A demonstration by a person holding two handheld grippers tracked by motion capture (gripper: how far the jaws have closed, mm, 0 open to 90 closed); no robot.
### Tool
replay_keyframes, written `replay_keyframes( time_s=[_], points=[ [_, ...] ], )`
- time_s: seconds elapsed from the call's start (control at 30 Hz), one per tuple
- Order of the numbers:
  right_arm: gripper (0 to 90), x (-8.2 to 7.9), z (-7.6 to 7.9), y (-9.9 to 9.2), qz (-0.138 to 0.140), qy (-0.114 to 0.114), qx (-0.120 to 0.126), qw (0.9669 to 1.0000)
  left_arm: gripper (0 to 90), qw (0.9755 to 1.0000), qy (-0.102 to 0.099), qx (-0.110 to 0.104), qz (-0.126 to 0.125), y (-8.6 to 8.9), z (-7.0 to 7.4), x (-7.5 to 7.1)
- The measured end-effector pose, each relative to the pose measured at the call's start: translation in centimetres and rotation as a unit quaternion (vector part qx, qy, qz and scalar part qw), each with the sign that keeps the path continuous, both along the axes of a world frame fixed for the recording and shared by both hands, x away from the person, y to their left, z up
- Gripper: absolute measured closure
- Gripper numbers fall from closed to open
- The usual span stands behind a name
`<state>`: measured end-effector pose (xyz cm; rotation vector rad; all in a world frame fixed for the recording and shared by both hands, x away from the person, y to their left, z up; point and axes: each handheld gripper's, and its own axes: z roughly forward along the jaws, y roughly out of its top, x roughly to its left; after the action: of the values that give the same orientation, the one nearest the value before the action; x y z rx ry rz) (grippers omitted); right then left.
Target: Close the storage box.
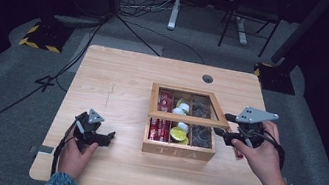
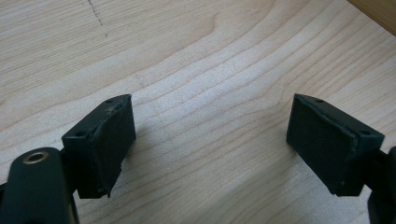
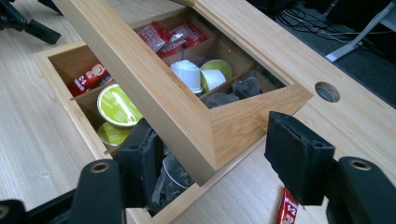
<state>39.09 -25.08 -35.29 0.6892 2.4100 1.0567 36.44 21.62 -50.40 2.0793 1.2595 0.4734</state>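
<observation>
The right hand-held gripper has its jaws apart, straddling the front corner of the tea box lid, which stands half-raised over the tea box. Judged step: moving the lid. Next move calls for closing on the lid frame. The left hand-held gripper rests open on the desk, well apart.

The left gripper hovers low over the table with its two black jaws spread wide apart and nothing between them. The pads look worn, with ragged edges. Pale wood grain runs across the tabletop beneath them. A faint dotted pencil line marks the wood near the top left. A darker wooden edge cuts across the top right corner.
</observation>
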Motion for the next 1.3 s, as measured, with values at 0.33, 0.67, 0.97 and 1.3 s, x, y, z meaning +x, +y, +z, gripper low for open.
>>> replay_keyframes(
  time_s=[0.33,0.67,0.97,1.3],
  points=[
    [34.5,-0.8,-1.8,0.0,-0.001,0.0,-0.01,1.0,15.8,1.0,0.0,0.0,0.0,0.0,0.0,0.0],
    [30.8,-1.3,-3.8,0.1,-0.003,0.006,-0.02,0.9998,15.8,1.0,0.0,0.0,0.0,0.0,0.0,0.0],
    [30.4,-1.5,-5.2,0.0,-0.004,0.025,-0.023,0.9994,15.8,1.0,0.0,0.0,0.0,0.0,0.0,0.0],
    [31.6,-1.5,-6.2,0.0,-0.001,0.055,-0.036,0.9978,15.8,1.0,0.0,0.0,0.0,0.0,0.0,0.0]
  ],
)
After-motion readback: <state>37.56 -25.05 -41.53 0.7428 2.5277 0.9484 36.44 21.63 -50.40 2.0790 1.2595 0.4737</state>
